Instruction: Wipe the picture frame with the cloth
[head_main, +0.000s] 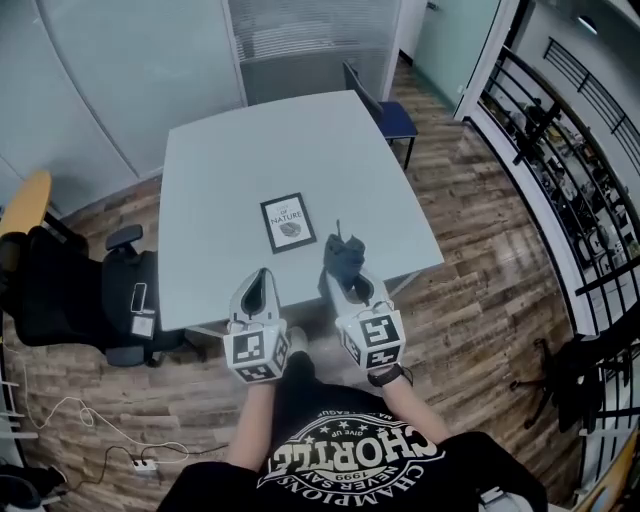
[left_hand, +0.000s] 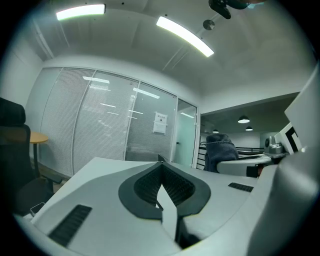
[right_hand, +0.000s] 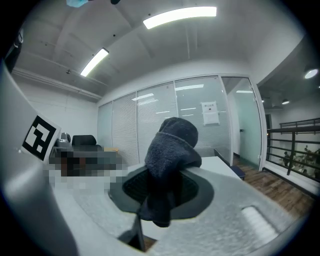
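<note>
Above the table (head_main: 220, 170) edge, the right gripper (head_main: 346, 273) pinches the limp cloth (head_main: 345, 254) while the left gripper (head_main: 262, 276), pressed together and empty, could steady the light, probably slide-prone picture frame (head_main: 287, 222) by its border.

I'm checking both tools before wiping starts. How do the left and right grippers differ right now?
The right gripper is shut on a dark cloth; the left gripper is shut on nothing. The left gripper sits below the picture frame's left edge, the right gripper beyond its right edge. Both are at the table's near side, pointing forward.
</note>
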